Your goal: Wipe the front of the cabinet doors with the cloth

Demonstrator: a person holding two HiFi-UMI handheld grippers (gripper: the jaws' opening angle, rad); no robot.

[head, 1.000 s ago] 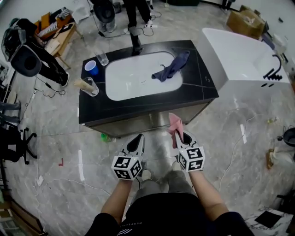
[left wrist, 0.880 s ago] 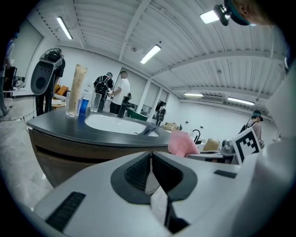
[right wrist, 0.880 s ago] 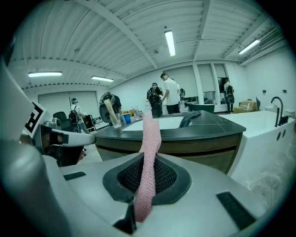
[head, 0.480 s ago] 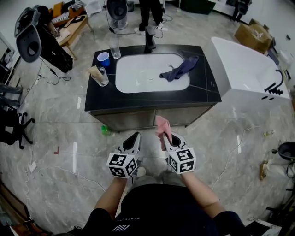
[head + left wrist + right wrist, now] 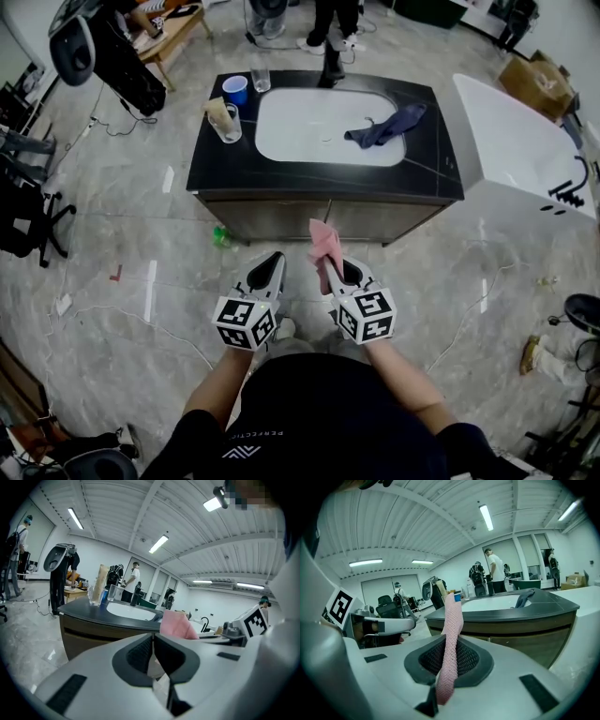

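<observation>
Ahead, a dark cabinet [image 5: 319,217] under a black top [image 5: 208,159], doors [image 5: 272,220] facing both grippers. Sunk into the top, a white sink [image 5: 309,127]; over its right edge, a dark blue rag [image 5: 386,127]. Clamped upright in the right gripper [image 5: 336,272], a pink cloth [image 5: 325,246], in front of the doors and apart from them. Beside it, the left gripper [image 5: 269,272], jaws together on nothing. At the top's far left, a blue cup [image 5: 235,90].

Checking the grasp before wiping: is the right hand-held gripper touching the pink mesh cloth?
Touching. The right gripper view shows the pink mesh cloth clamped between the jaws of the right hand-held gripper, standing up out of them.
</observation>
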